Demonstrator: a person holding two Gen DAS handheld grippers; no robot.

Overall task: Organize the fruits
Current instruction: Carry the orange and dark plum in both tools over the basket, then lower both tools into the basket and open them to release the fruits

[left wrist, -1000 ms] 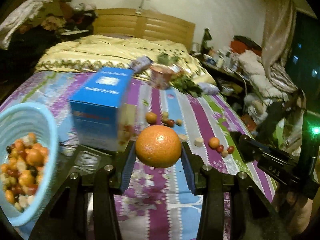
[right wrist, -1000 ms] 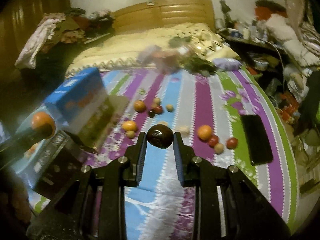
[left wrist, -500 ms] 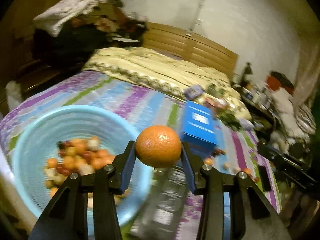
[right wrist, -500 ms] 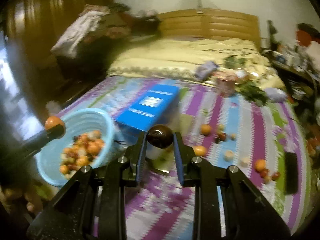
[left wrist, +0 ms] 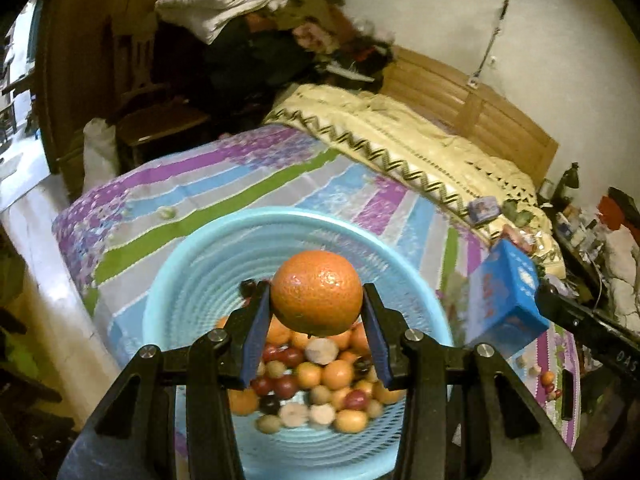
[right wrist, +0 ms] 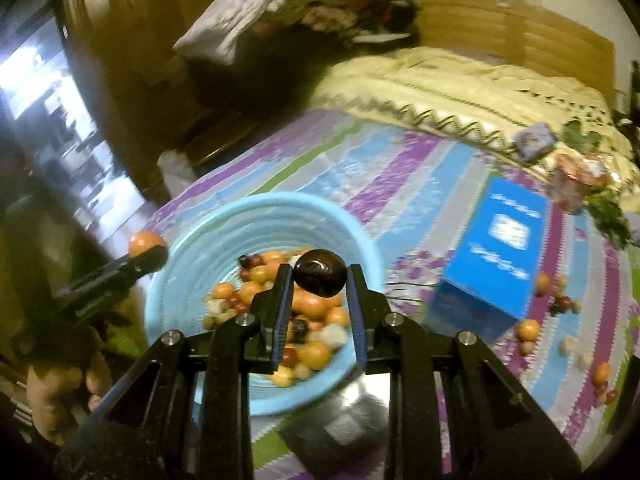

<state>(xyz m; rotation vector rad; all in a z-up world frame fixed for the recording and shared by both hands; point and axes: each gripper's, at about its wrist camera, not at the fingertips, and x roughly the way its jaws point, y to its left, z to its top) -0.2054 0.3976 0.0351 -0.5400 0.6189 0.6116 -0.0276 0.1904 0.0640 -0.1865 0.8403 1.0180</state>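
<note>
Presently: two fruits held over one basket, on the bed.
Left claw (left wrist: 317, 308) clenched on an orange (left wrist: 316, 292); right claw (right wrist: 319, 286) clenched on a dark, glossy fruit (right wrist: 320, 273). Both hang above the light-blue basket (right wrist: 200, 240), part-filled with mixed small fruit, near the bed's (right wrist: 400, 184) foot corner. Blue box (right wrist: 496, 248) stands just beside the basket; loose fruit (right wrist: 528, 329) scattered on the striped cover beyond it.

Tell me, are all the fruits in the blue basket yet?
Not yet. The blue basket already holds a big pile. The left gripper grips an orange over it, and the right gripper grips a dark fruit. Loose fruits still lie on the striped bedspread beside the blue box.
</note>
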